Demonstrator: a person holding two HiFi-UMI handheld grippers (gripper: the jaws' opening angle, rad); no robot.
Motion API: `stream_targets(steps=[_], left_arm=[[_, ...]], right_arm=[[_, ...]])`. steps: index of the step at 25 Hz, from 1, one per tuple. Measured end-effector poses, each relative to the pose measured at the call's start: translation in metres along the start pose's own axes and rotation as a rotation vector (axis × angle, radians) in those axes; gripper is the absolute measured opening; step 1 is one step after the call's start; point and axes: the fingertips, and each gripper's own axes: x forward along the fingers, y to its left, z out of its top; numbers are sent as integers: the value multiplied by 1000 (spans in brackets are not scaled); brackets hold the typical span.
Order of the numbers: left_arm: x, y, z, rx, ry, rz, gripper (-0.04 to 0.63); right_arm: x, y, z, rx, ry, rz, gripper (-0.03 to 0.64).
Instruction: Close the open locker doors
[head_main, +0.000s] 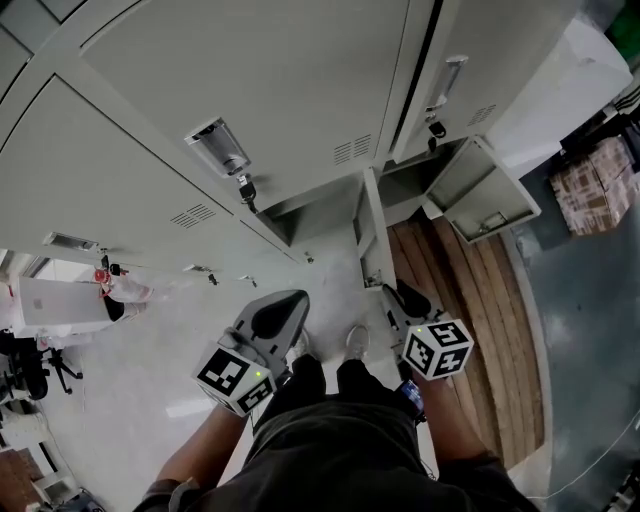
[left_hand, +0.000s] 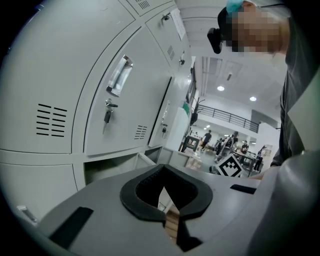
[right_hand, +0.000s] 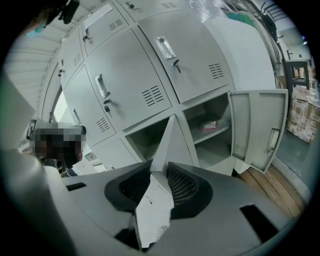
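Note:
The grey lockers (head_main: 250, 90) have two open bottom doors. The middle door (head_main: 372, 225) stands edge-on in front of me. In the right gripper view its thin edge (right_hand: 167, 145) runs down between the jaws. My right gripper (head_main: 405, 298) (right_hand: 159, 187) is shut on that door's edge. The second door (head_main: 485, 190) (right_hand: 260, 130) hangs wide open further right, and a small packet (right_hand: 208, 125) lies on its locker's shelf. My left gripper (head_main: 278, 315) (left_hand: 167, 200) hangs left of the middle door, shut and holding nothing, facing the open compartment (left_hand: 110, 167).
Wooden slats (head_main: 470, 300) cover the floor under the right locker. Wrapped cardboard boxes (head_main: 590, 185) stand at the far right beside a white cabinet (head_main: 560, 80). My shoes (head_main: 357, 340) are between the grippers. Several people (left_hand: 225, 145) stand far off in the hall.

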Motion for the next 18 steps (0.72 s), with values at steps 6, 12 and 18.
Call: stream_targets(steps=[6, 12, 18], left_arm=[[-16, 25, 2, -17, -10, 3, 2], [-29, 41, 5, -18, -10, -3, 2], [-41, 50, 6, -9, -15, -6, 2]], right_arm=[[14, 21, -2, -4, 20, -6, 109], [24, 35, -3, 4, 25, -19, 109], [31, 45, -4, 12, 23, -25, 109]])
